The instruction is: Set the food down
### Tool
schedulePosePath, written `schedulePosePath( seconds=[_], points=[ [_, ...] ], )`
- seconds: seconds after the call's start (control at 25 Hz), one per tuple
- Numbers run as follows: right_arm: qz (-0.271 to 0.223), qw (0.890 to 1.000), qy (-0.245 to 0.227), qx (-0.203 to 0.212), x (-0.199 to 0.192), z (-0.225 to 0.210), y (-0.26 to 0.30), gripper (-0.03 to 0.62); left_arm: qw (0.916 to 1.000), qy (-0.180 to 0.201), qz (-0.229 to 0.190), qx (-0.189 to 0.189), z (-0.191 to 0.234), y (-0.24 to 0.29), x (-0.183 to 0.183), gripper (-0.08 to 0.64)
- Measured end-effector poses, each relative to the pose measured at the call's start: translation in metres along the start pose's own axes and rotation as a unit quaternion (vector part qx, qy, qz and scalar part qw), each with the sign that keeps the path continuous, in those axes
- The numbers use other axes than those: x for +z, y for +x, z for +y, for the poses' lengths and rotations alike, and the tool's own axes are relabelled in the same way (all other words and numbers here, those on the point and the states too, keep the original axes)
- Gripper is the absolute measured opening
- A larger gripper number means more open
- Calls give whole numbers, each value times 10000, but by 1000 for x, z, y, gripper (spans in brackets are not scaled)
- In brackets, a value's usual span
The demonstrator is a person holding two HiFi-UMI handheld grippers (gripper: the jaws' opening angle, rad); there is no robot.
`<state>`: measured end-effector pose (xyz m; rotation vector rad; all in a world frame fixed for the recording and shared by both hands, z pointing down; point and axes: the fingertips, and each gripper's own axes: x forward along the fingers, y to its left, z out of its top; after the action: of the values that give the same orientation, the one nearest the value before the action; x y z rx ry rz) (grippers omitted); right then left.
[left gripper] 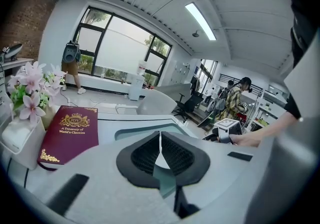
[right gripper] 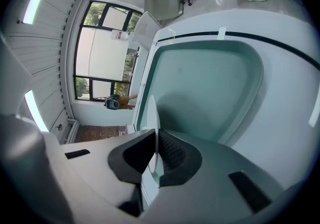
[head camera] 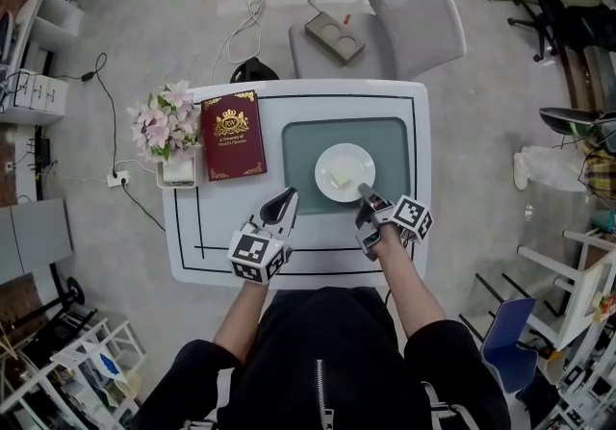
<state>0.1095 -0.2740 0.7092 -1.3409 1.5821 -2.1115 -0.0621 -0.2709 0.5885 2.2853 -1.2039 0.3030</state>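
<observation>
Far left of white rectangular table (head camera: 183, 226) with black border line: pink flowers (head camera: 166, 122) in white square pot (head camera: 178, 171). Just right of them, flat on the tabletop: dark red hardcover book (head camera: 232, 136) with gold crest and corner ornaments, seen again in left gripper view (left gripper: 70, 133).

Nearer the person, below the book: left gripper (head camera: 289, 195), low over the table and pointing toward the mat. Pads (left gripper: 145, 155) pressed together at the tips, clenched on nothing.

Centre-right: grey-green rounded placemat (head camera: 298, 144), and over it a white round plate (head camera: 322, 161) carrying a pale piece of food (head camera: 339, 178). Resting or slightly lifted: not clear.

At the plate's near right rim: right gripper (head camera: 366, 192), clamped on that rim, with the thin white plate edge (right gripper: 151, 113) running between the black pads (right gripper: 175, 155).

Beyond the table: grey chair (head camera: 404, 14), with a brownish cup carrier (head camera: 335, 37) on its seat.
</observation>
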Motion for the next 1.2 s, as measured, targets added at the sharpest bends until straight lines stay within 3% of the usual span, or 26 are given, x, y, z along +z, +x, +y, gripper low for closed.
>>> schedulePosePath(
  seconds=[0.44, 0.8, 0.96, 1.2],
  points=[
    [-136, 9995, -49, -295, 4, -7, 10, 17, 9999, -82, 26, 51, 8, -7, -4, 15],
    [-111, 9921, -899, -866, 11, -6, 20, 20, 10000, -90, 10, 34, 10, -10, -6, 15],
    [-30, 9861, -1340, -984, 11, -3, 22, 117, 10000, -88, -5, 19, 10, -10, -6, 15],
    [-144, 9783, -1796, -1026, 16, 7, 22, 188, 10000, -85, 2, -11, 7, -11, -6, 15]
  ],
)
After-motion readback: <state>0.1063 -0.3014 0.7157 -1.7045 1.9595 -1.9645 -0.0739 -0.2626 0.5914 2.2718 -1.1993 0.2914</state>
